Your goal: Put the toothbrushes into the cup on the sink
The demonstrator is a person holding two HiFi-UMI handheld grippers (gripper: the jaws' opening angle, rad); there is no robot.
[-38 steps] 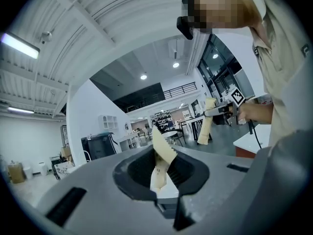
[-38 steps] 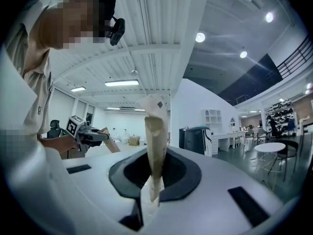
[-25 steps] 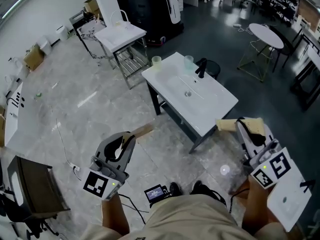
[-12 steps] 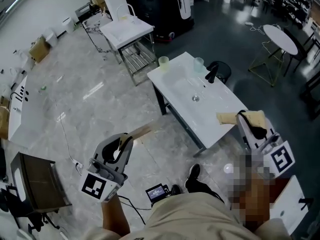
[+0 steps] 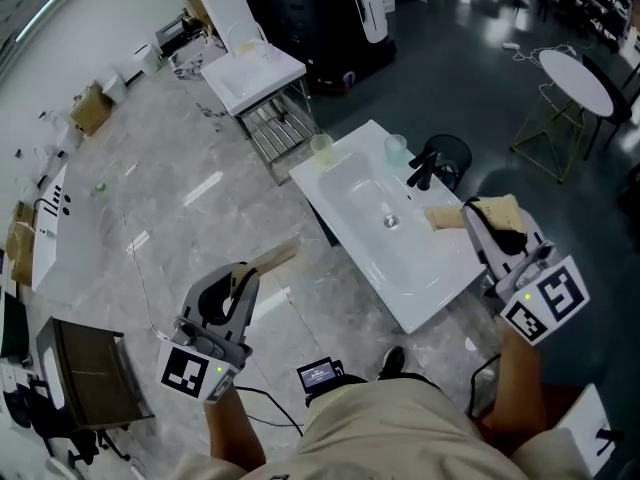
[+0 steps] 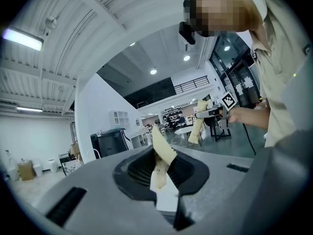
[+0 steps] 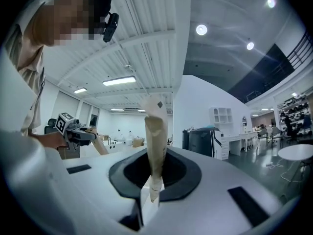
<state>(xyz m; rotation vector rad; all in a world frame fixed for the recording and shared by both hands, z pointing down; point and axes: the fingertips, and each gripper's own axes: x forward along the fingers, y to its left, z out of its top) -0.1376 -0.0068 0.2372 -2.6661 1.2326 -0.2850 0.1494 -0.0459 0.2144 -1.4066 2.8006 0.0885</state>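
Two cups stand on the far edge of the white rectangular sink [image 5: 420, 283]: a pale green translucent cup [image 5: 321, 146] at its far left corner and a pale blue translucent cup [image 5: 396, 149] just beside the black faucet [image 5: 424, 165]. Both are upright and well apart from each other. What is inside them is too small to tell.

The right gripper [image 5: 434, 215] is nearest. Its tan, tape-wrapped jaws hang over the right side of the basin, close to the faucet, and point toward the drain. In the right gripper view the two jaws are pressed together into one narrow column, with nothing showing between them.

The left gripper [image 5: 288, 255] is held low over the grey marble floor [image 5: 180, 208], well apart from the sink. Its tan jaws stand a little apart — one serrated edge shows in the left gripper view — and grip nothing that I can see.

A second white basin on a metal frame [image 5: 254, 66] stands farther off.
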